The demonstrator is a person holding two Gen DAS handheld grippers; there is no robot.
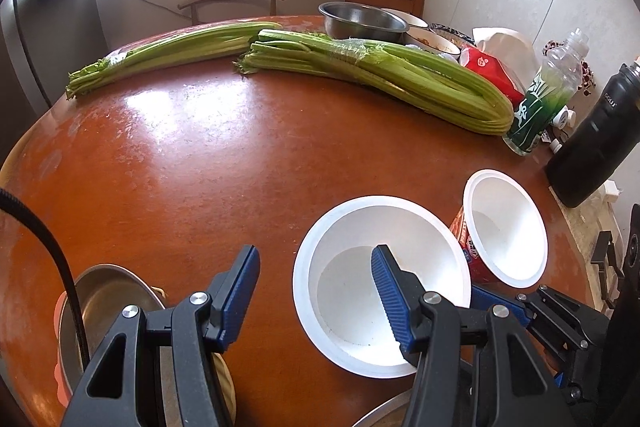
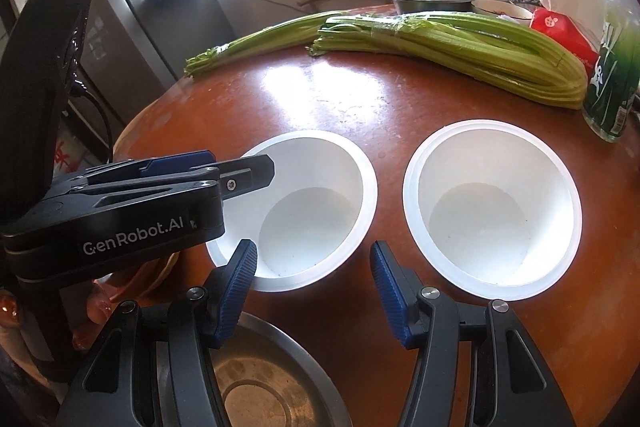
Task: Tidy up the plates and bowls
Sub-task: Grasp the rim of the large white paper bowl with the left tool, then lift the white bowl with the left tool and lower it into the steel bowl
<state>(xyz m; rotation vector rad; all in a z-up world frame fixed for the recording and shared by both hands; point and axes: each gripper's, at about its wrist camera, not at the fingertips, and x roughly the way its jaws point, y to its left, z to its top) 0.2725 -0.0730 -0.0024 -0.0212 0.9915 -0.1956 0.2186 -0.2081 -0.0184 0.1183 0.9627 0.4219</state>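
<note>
Sunlight from a window at the top of both views glares on a round reddish-brown counter [image 1: 208,163]. In the left wrist view, two celery bunches [image 1: 376,75] lie across the upper middle, with a steel basin [image 1: 362,21] behind them near two wooden chairs, a red packet [image 1: 494,71], a green-labelled bottle [image 1: 548,99] and a black flask [image 1: 596,143] at the right. Two white bowls stand upright in the lower right of that view: the near bowl [image 1: 382,283] and, just beside it to the right, the far bowl [image 1: 506,227], which has a red printed wall. The left gripper [image 1: 316,291] has its jaws spread wide and holds nothing; its right finger is over the near bowl's opening, and whether it touches the bowl cannot be told. A steel pan [image 1: 108,299] sits at the lower left behind the left finger. In the right wrist view the same bowls sit side by side in the middle, near bowl [image 2: 304,203] left and far bowl [image 2: 492,203] right, with bare counter between them. The right gripper [image 2: 314,287] also has its jaws wide apart and empty, above a steel plate [image 2: 272,379] at the bottom edge. The left gripper's black body reaches in from the left there, its tip at the near bowl's left rim.
</note>
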